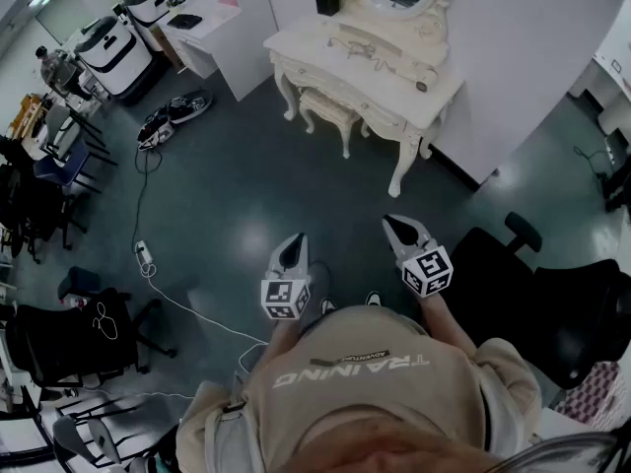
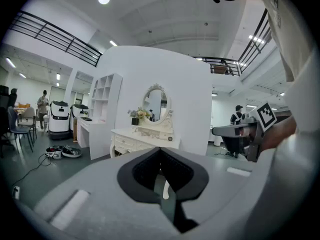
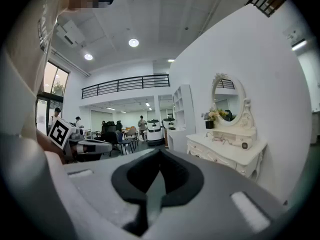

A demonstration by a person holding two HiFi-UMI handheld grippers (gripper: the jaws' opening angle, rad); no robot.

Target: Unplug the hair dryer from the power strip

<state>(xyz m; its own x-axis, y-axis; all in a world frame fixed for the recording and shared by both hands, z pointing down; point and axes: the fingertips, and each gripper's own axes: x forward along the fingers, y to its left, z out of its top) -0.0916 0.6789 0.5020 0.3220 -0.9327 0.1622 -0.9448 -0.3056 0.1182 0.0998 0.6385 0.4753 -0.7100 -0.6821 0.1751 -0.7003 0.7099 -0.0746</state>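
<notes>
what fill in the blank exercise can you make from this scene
1. The left gripper and right gripper both have their jaws ___, holding nothing.
2. The hair dryer lies on the ___ dressing table.
3. The mirror above that table has an ___ shape.
Missing words: shut; white; oval

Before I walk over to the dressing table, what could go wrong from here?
1. A white cable runs across the floor from the power strip toward your feet; it could trip you.
2. The stool stands in front of the dressing table, crowding the approach to the hair dryer.
3. Both the left gripper and right gripper are shut; open one before gripping anything.
</notes>
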